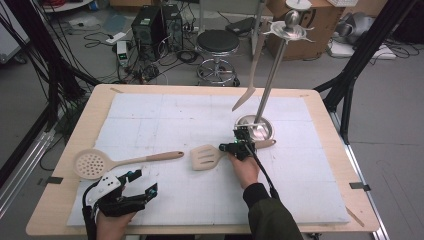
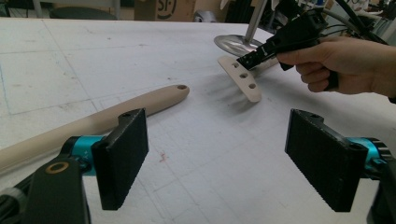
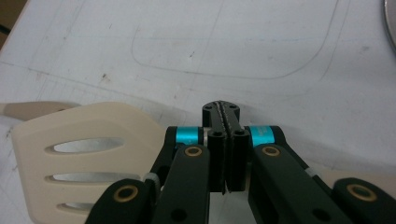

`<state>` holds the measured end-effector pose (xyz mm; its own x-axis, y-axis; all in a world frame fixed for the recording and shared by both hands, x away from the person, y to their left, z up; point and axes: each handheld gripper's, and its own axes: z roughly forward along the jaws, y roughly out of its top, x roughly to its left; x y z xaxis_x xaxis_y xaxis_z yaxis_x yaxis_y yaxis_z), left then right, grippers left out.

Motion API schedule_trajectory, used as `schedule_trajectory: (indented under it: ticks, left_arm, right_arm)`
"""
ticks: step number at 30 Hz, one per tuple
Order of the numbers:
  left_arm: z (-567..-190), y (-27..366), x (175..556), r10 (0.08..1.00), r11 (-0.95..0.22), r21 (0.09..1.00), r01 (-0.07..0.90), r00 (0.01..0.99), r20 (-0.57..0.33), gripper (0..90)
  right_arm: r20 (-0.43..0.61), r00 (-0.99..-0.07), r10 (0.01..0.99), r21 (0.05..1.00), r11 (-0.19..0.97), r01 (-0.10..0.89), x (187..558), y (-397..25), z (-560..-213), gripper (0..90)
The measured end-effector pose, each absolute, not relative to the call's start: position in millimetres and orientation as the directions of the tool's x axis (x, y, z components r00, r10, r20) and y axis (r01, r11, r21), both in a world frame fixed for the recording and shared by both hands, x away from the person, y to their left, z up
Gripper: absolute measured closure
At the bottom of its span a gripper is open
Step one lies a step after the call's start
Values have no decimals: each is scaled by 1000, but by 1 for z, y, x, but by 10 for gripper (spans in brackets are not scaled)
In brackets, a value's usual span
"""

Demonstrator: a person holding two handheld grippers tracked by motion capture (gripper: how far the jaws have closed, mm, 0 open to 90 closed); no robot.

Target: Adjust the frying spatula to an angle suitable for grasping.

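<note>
A beige slotted spatula (image 1: 205, 156) lies on the white mat, its handle running right toward the stand base (image 1: 255, 127). My right gripper (image 1: 231, 148) is over the spatula's neck; in the right gripper view its jaws (image 3: 221, 108) are pressed together with nothing between them, and the spatula blade (image 3: 79, 140) lies below to the left. A beige skimmer (image 1: 92, 164) lies at the left, its handle (image 2: 140, 105) pointing right. My left gripper (image 1: 143, 182) is near the front edge, open (image 2: 217, 154) and empty, just right of the skimmer handle. It faces the right gripper (image 2: 245, 60).
A metal stand (image 1: 272, 75) rises from a round base at the mat's right centre, and a beige turner (image 1: 247, 90) hangs from its top. The white mat (image 1: 150, 120) covers a wooden table (image 1: 80, 130). A stool (image 1: 217, 47) and boxes stand on the floor beyond.
</note>
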<state>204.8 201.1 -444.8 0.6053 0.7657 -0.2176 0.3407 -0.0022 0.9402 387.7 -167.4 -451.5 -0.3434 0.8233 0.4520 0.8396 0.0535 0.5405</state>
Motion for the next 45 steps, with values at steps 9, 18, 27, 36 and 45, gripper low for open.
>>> schedule_trajectory:
  ticks: [9,18,27,36,45]
  left_arm:
    - [-445,204,203,769,-1,940,340,602,-217,220]
    - [-445,204,202,770,-2,940,341,600,-216,220]
    - [-445,203,201,773,-3,940,343,597,-215,220]
    - [-445,204,199,776,-9,940,342,595,-210,220]
    - [-446,204,200,776,-11,938,347,595,-210,220]
  right_arm:
    - [443,-381,812,482,143,865,379,-173,-446,898]
    - [457,-429,779,476,193,858,363,-184,-446,897]
    - [467,-458,756,465,230,855,343,-195,-446,897]
    - [482,-483,731,472,248,846,321,-211,-447,898]
    - [485,-488,725,476,249,843,310,-221,-447,898]
